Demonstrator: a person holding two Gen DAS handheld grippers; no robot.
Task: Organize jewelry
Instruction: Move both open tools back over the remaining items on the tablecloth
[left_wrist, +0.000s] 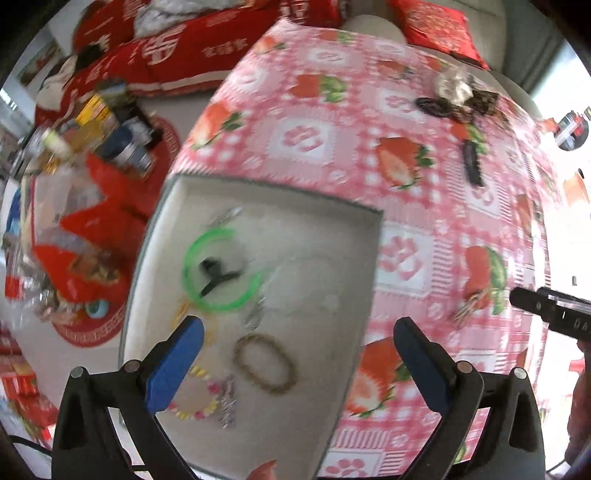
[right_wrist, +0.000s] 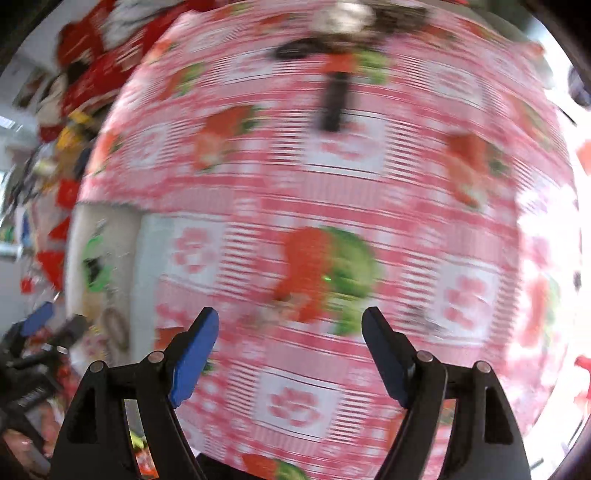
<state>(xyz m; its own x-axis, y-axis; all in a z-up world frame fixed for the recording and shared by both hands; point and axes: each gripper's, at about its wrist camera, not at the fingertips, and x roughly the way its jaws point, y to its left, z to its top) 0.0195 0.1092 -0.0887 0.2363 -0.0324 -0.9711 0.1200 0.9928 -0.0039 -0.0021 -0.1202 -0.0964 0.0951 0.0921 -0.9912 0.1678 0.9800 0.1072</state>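
Note:
A white tray (left_wrist: 332, 243) lies on the strawberry tablecloth (left_wrist: 406, 122). It holds a green bangle (left_wrist: 236, 304) with a black hair claw (left_wrist: 214, 271) inside it, a brown bead bracelet (left_wrist: 264, 363), a coloured bead bracelet (left_wrist: 201, 400) and some silver pieces. My left gripper (left_wrist: 298, 323) hangs open above the tray's near part with nothing between its fingers. My right gripper (right_wrist: 291, 313) is open over bare cloth to the right of the tray (right_wrist: 122, 236), also with nothing between its fingers. The right wrist view is badly blurred.
A black hair clip (left_wrist: 472, 162) and a heap of hair ties and scrunchies (left_wrist: 456, 90) lie at the table's far right. A small golden piece (left_wrist: 467, 308) lies right of the tray. Red bags and clutter (left_wrist: 110, 122) cover the floor to the left.

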